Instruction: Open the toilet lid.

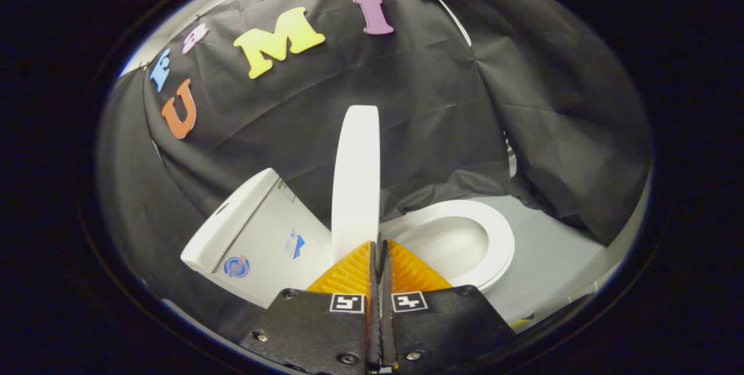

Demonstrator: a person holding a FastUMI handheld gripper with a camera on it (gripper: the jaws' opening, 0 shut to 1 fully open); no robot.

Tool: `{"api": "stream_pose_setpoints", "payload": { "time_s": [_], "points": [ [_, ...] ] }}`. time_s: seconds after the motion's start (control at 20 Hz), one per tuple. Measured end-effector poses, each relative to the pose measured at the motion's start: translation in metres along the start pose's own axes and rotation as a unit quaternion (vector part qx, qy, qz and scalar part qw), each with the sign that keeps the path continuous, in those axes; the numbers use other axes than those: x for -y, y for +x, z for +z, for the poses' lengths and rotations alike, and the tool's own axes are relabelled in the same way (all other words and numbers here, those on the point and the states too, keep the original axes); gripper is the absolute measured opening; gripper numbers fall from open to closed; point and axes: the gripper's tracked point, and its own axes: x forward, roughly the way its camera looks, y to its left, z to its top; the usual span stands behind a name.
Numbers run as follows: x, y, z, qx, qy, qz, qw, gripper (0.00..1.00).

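White glossy plastic toilet lid (356,180) stands upright just ahead of the tongs (378,247), edge-on between cistern (256,235) and open seat ring (494,235), tongs pressed together holding nothing; looks nearly done.

The pale grey floor (552,247) carries the white toilet (465,241), standing at two o'clock beyond the hand-held gripper (379,247).

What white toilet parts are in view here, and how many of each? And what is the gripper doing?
Lid: 1, raised, seen edge-on
Seat: 1, down around the bowl
Tank: 1
Total: 3
The gripper has its fingers together at the lid's lower edge; whether they pinch it is unclear.
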Motion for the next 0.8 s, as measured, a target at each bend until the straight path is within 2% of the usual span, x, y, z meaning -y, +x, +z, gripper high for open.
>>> {"api": "stream_pose_setpoints", "payload": {
  "time_s": [0.45,0.8],
  "points": [
    [-0.029,-0.001,-0.001,0.012,-0.046,-0.025,0.999,0.05],
    [-0.055,-0.003,-0.004,0.02,-0.082,-0.028,0.996,0.06]
  ]
}}
